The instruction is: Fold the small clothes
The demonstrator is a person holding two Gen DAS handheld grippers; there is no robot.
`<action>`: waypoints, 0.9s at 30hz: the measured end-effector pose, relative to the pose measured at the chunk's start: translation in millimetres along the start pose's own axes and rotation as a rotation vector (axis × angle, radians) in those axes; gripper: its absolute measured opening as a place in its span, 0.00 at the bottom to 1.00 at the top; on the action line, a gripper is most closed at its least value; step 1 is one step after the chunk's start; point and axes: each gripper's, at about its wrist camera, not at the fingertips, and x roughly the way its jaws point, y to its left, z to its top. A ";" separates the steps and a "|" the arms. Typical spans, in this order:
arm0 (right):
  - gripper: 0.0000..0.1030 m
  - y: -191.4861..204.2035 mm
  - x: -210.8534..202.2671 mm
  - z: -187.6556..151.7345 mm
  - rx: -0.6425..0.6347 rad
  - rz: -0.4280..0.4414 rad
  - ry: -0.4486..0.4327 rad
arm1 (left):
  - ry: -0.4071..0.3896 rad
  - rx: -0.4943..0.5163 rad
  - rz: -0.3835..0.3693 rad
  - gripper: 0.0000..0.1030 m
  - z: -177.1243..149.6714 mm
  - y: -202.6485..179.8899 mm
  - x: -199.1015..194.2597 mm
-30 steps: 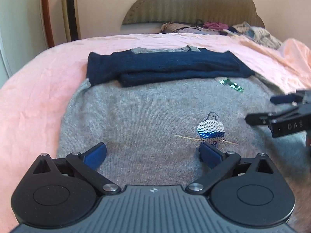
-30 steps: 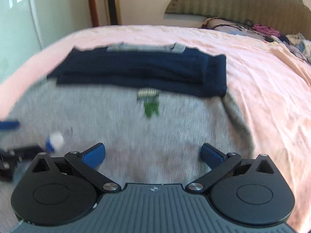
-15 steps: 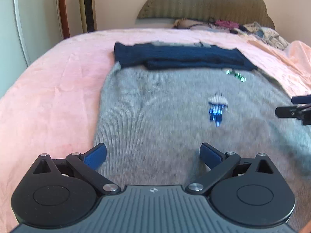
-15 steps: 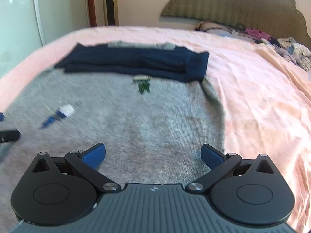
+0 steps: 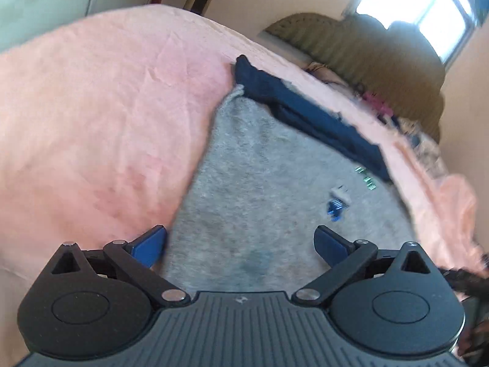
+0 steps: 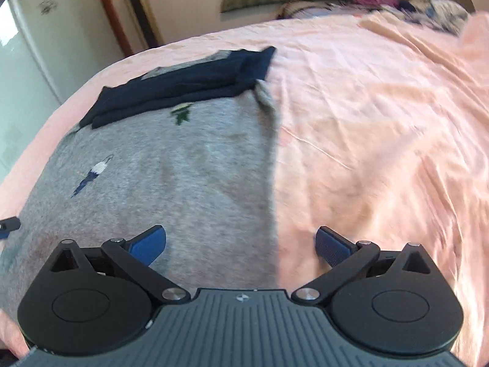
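Observation:
A grey knitted sweater (image 5: 269, 189) with navy sleeves (image 5: 321, 122) folded across its top lies flat on the pink bed (image 5: 91, 116). It has small sequin motifs (image 5: 336, 205). My left gripper (image 5: 240, 244) is open and empty over the sweater's near left edge. My right gripper (image 6: 240, 244) is open and empty over the sweater's (image 6: 183, 177) near right edge, with the navy sleeves (image 6: 183, 88) beyond. The tip of the left gripper (image 6: 9, 224) shows at the far left of the right wrist view.
A padded headboard (image 5: 382, 49) with a heap of mixed clothes (image 6: 412, 3) stands at the far end of the bed. A pale wardrobe (image 6: 27, 46) and a door frame stand at the left. A window (image 5: 421, 6) is bright behind.
Both grippers have drawn back toward the sweater's near edge and spread apart, the left to the left edge and the right to the right edge. Both views have tilted. Both stay open.

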 end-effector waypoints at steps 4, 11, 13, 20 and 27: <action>0.97 -21.8 -3.2 1.4 0.150 0.169 0.037 | 0.045 -0.118 -0.114 0.75 9.5 8.7 17.0; 0.15 -21.6 10.6 11.1 0.120 0.180 0.118 | 0.098 0.056 0.072 0.05 21.7 -4.8 30.3; 0.10 -26.1 9.4 12.8 0.119 0.185 0.118 | 0.071 0.129 0.147 0.04 23.9 -12.4 22.3; 0.06 -53.2 0.8 8.1 0.131 0.139 0.090 | 0.062 0.182 0.178 0.07 20.7 1.3 13.0; 0.85 -63.7 -19.9 -16.6 0.329 0.453 0.152 | 0.174 -0.097 -0.141 0.55 -5.5 23.5 -13.6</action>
